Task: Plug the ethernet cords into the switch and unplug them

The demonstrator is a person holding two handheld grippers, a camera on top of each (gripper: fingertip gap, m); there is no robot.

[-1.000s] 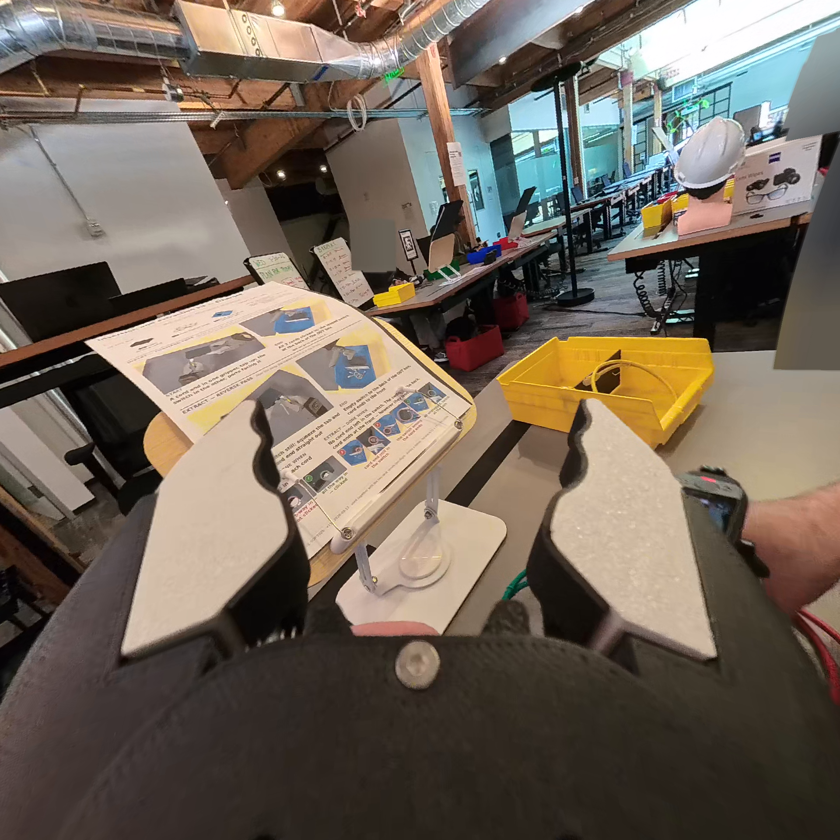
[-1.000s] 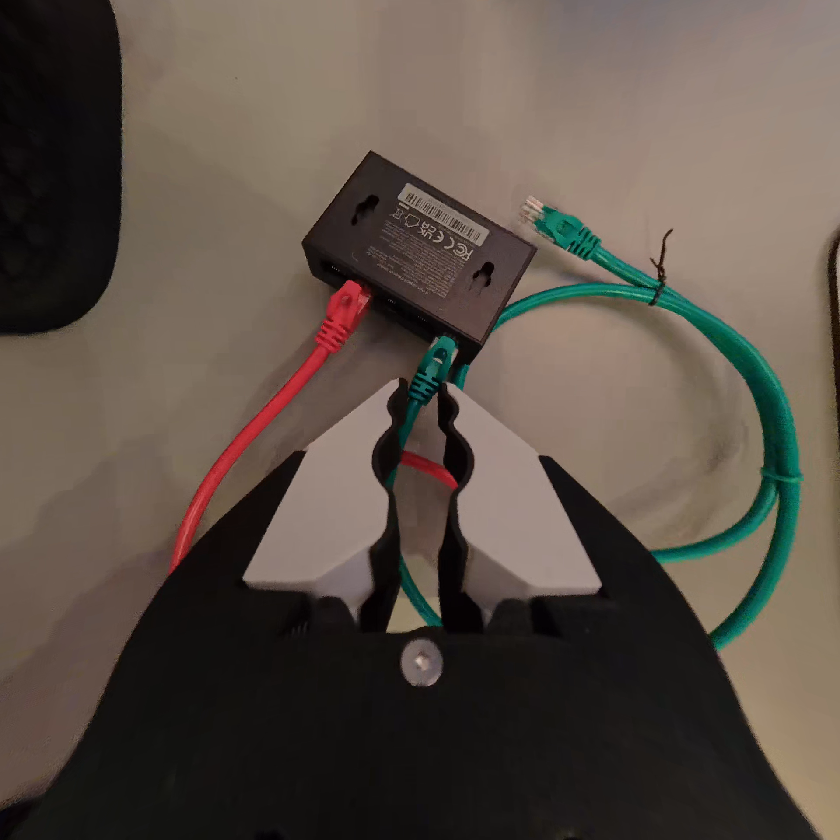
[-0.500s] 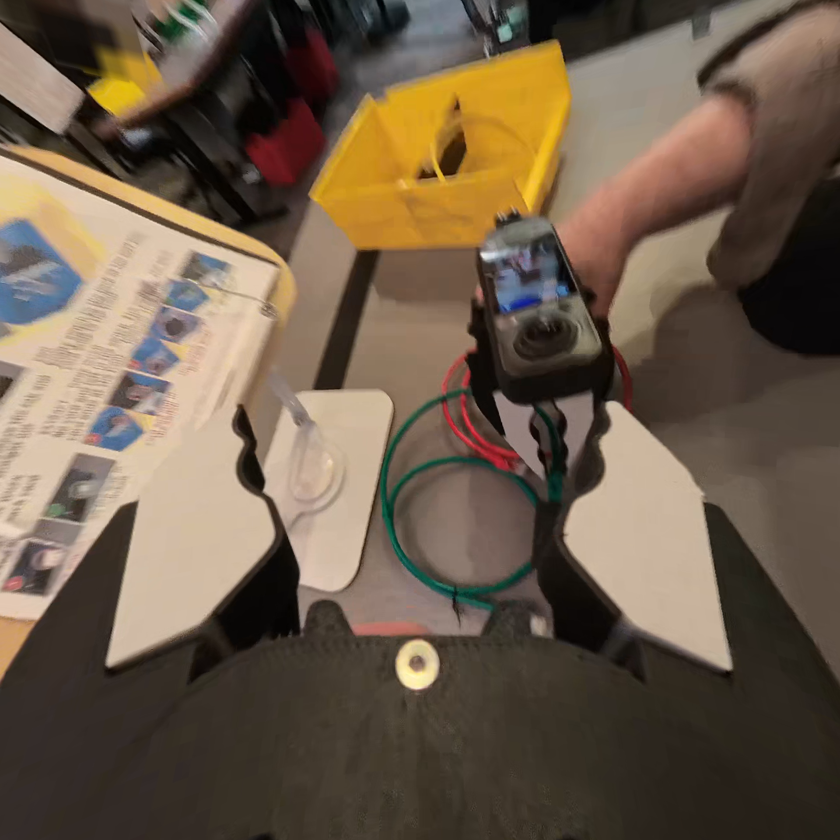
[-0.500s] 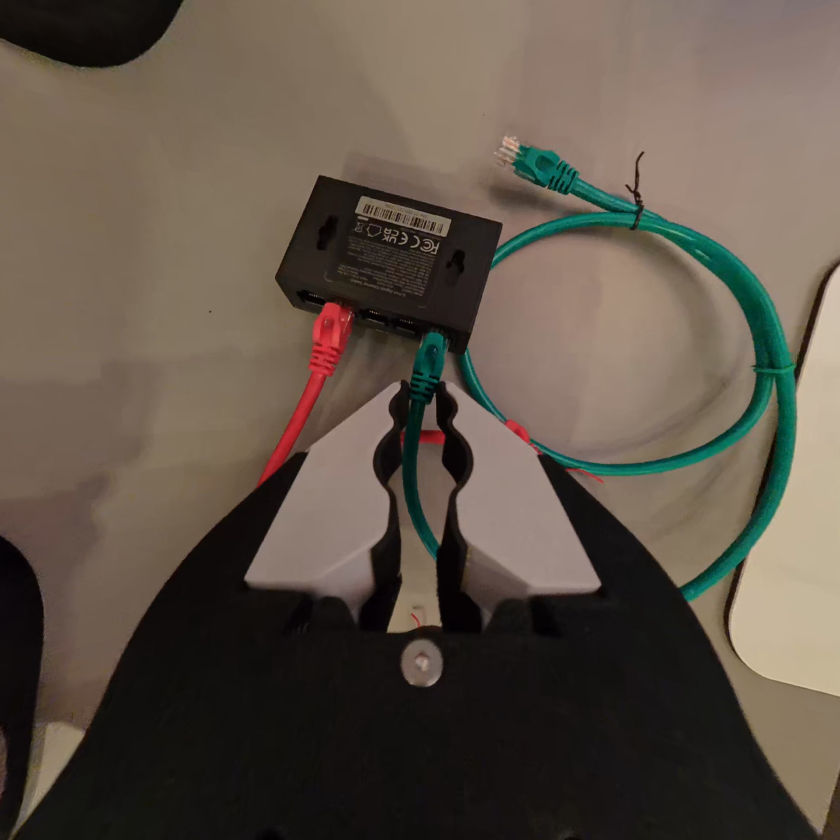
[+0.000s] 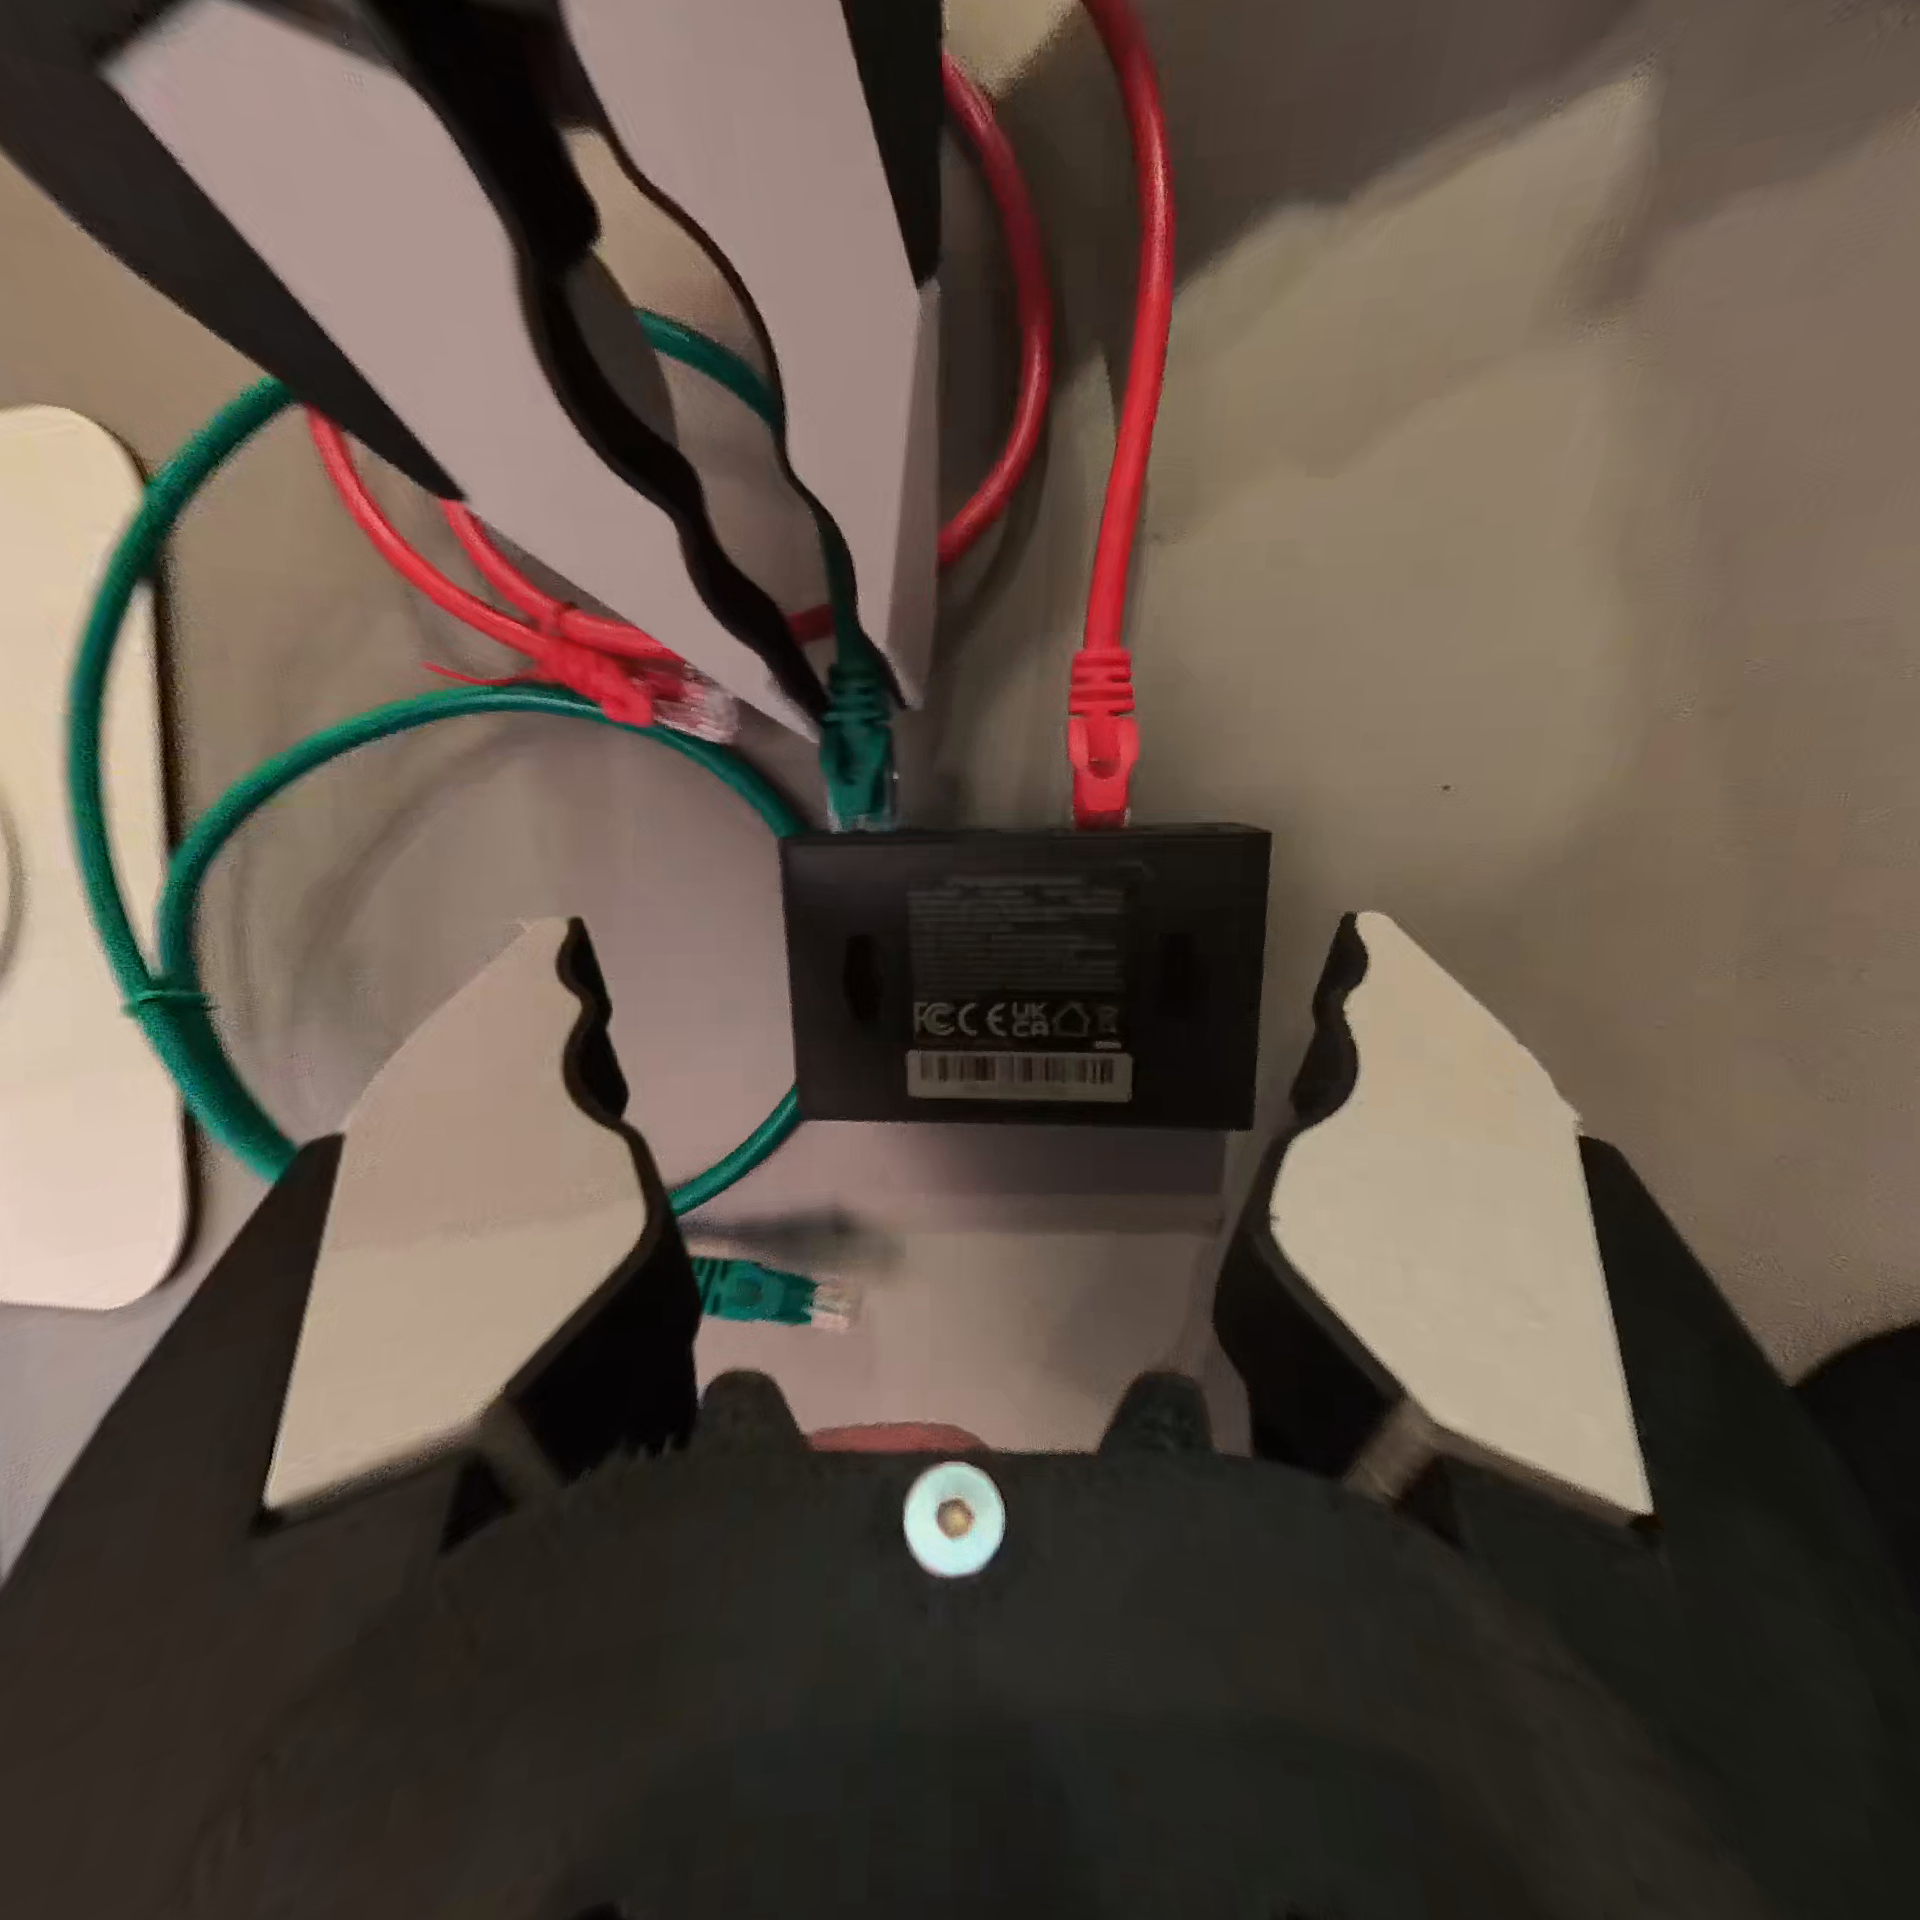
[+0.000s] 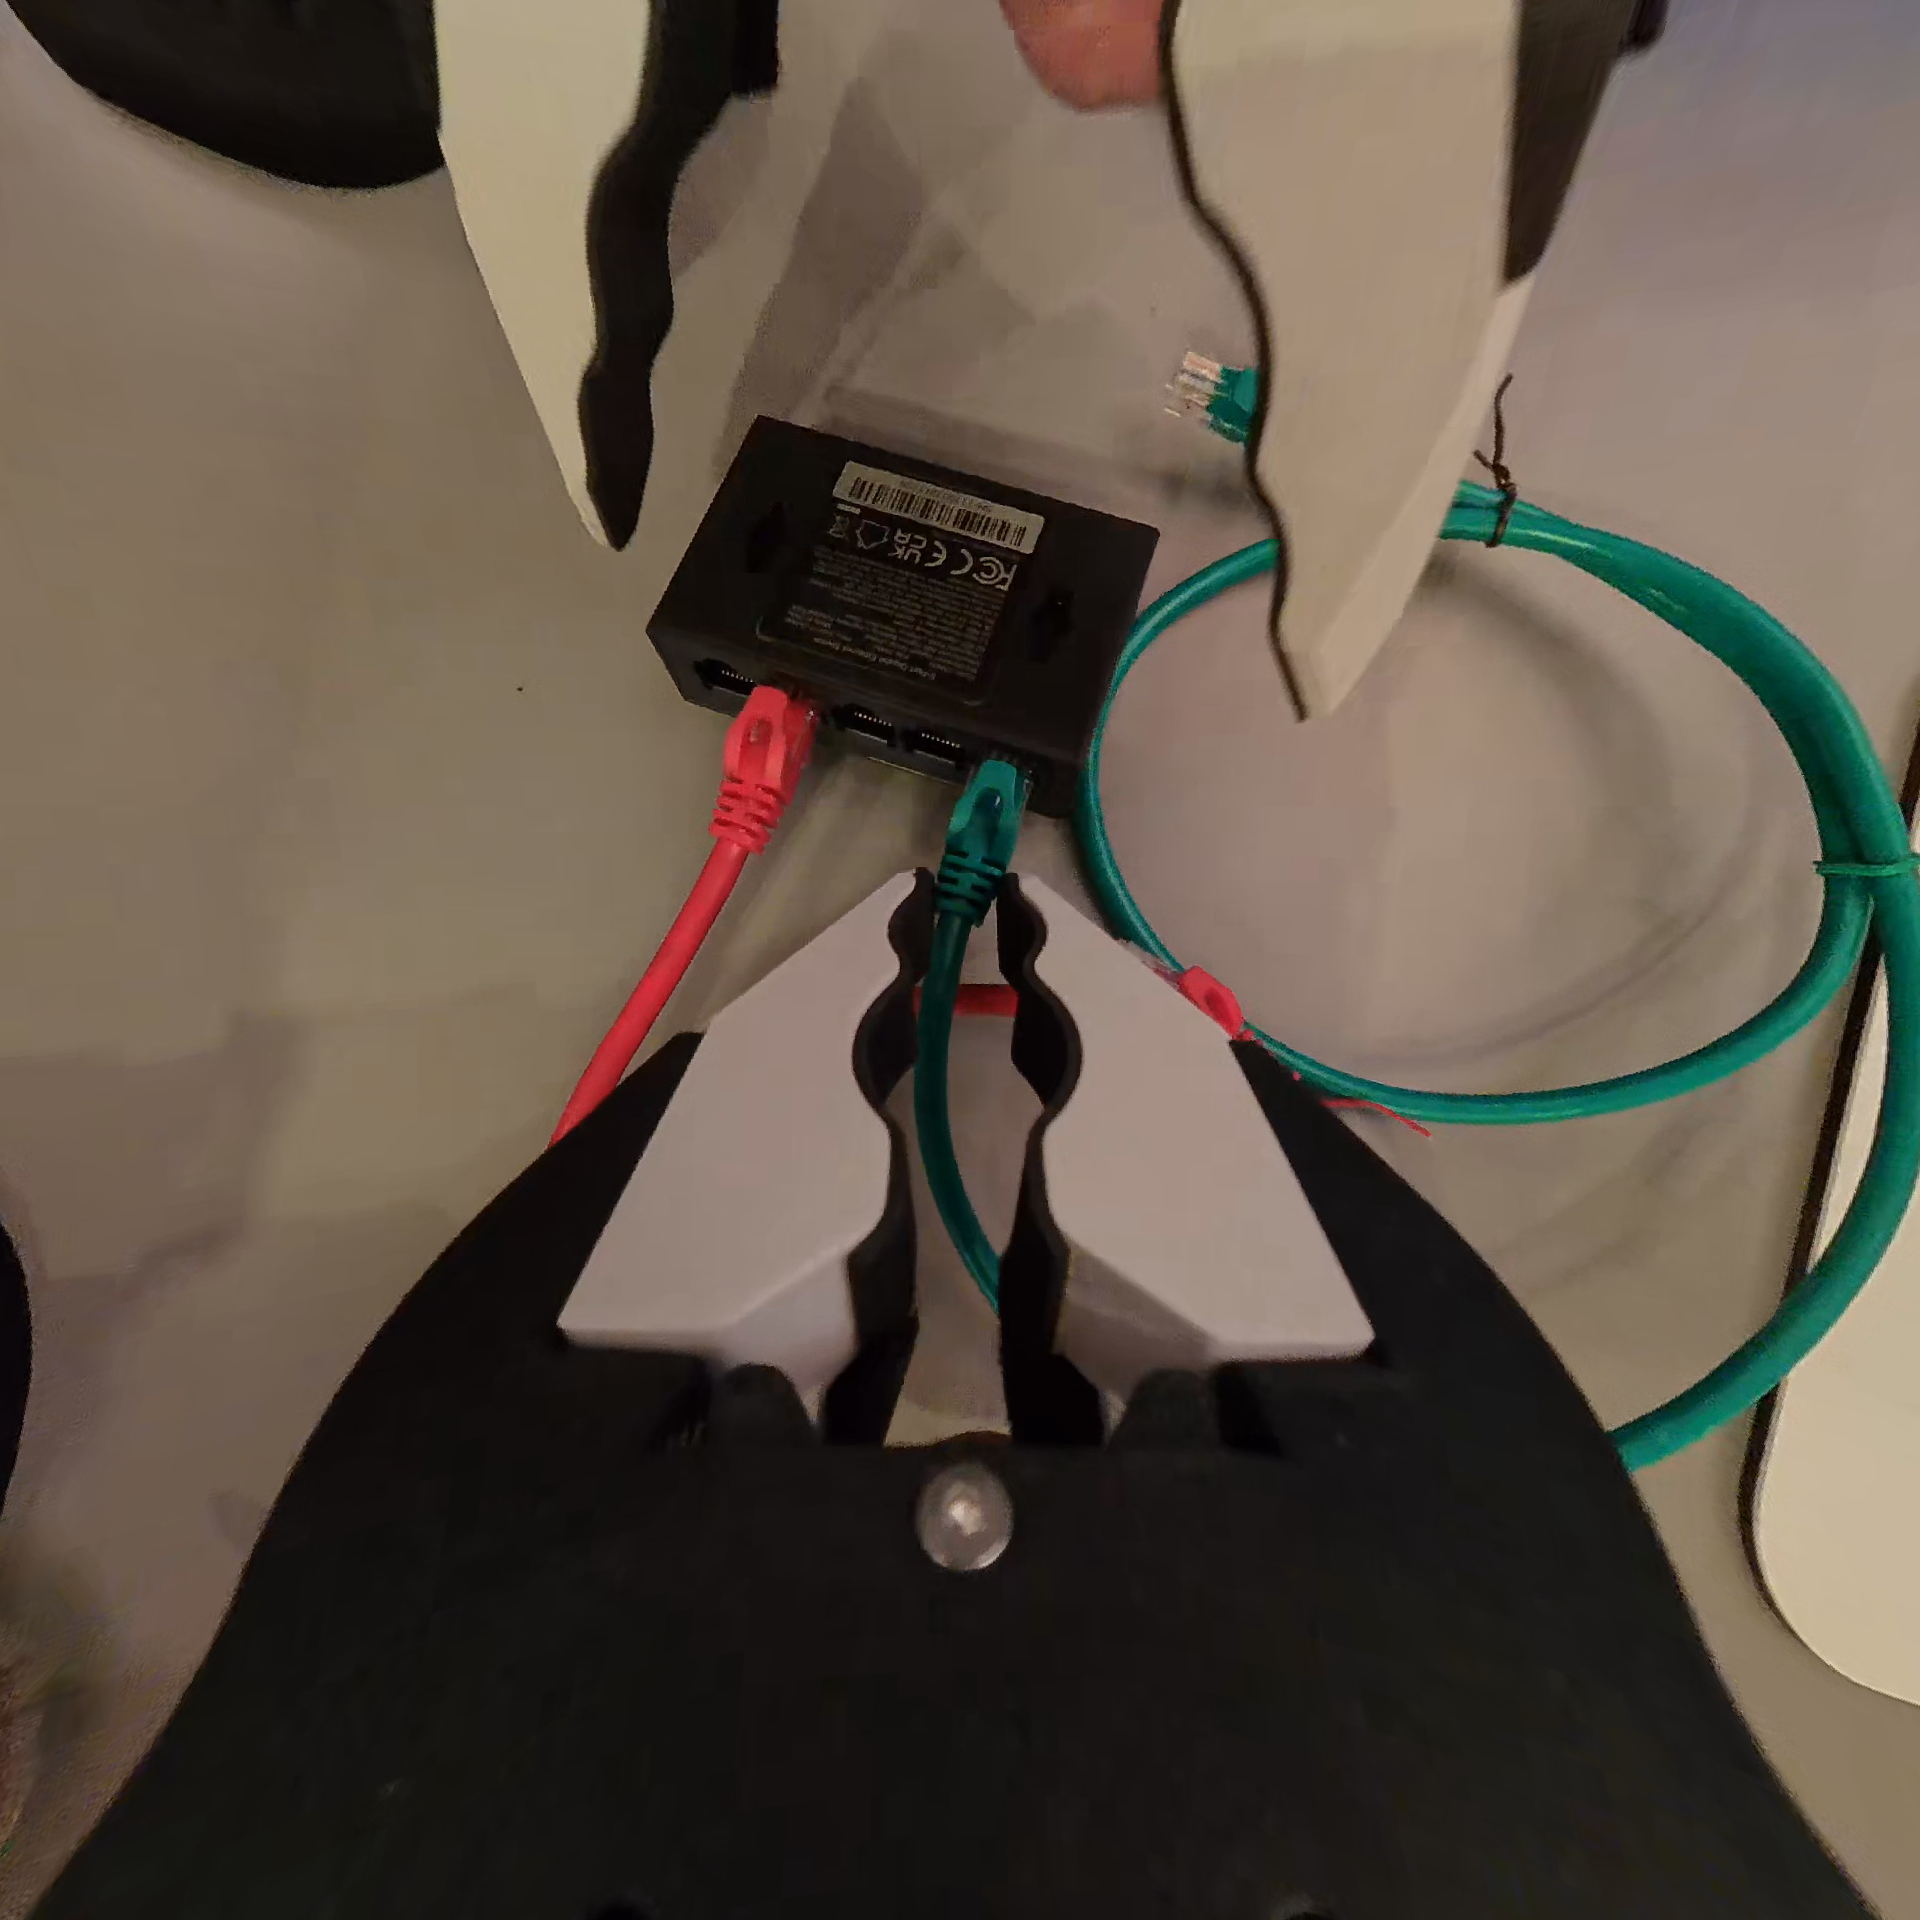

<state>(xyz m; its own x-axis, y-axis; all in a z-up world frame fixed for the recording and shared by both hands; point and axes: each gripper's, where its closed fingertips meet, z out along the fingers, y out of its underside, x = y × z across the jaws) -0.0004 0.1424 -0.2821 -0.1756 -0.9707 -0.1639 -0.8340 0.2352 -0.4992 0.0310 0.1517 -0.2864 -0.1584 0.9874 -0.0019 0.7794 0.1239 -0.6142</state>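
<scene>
Counter: the pale grey counter [image 6: 312, 935] carries everything ahead of our claws.
Switch: the black rectangular plastic switch [image 5: 1023, 971] lies between our left claw's fingers, untouched.
Left claw [image 5: 961, 925]: spread wide; a second ago it faced the room.
Right claw [image 6: 961, 878]: narrowed around the green ethernet cord [image 6: 971, 831], plugged in just ahead.
Red ethernet cord [image 6: 764, 758]: plugged left of it.
Advice: we'd brace the switch, then pull straight back.
</scene>
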